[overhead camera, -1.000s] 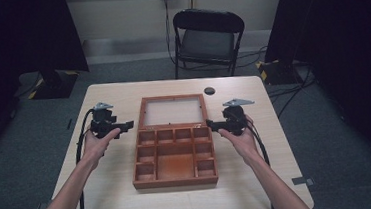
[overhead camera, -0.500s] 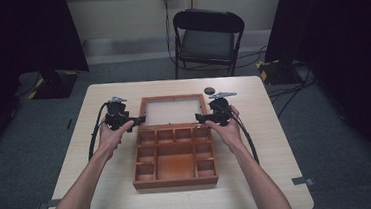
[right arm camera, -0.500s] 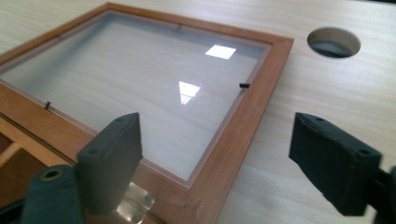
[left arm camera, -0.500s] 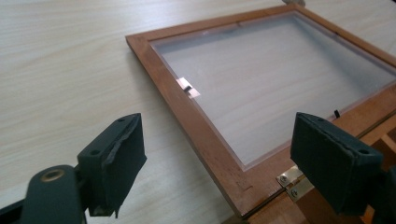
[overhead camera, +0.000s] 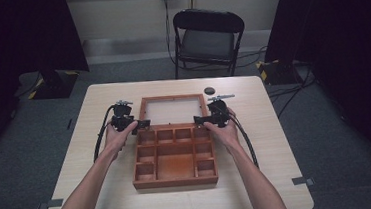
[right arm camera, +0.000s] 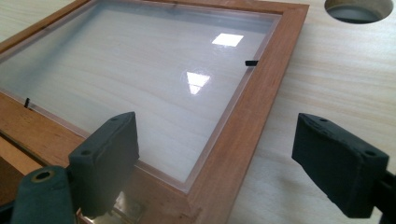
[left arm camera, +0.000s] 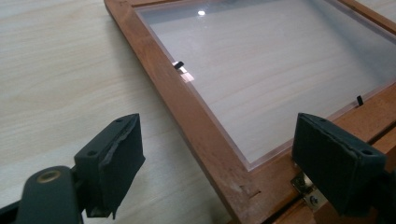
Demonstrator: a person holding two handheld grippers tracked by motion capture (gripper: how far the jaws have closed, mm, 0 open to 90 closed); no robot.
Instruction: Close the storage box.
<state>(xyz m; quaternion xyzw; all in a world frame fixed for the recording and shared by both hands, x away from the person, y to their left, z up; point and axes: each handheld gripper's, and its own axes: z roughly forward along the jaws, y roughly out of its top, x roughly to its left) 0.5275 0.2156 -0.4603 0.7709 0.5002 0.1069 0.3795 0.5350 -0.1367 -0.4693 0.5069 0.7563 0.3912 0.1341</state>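
We held the left gripper (overhead camera: 144, 124) and the right gripper (overhead camera: 197, 119) at the two near corners of the brown wooden, clear-paned hinged lid (overhead camera: 174, 110), lying flat on the pale wooden table (overhead camera: 277, 147) behind its compartmented brown wooden box (overhead camera: 174, 158). The left's jaws gaped; the right's had just widened. Each straddled a frame corner without pressing.

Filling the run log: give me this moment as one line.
box: open, lid flat on table | left tongs: open, astride lid's corner | right tongs: open, opening further, astride lid's other corner | nothing gripped
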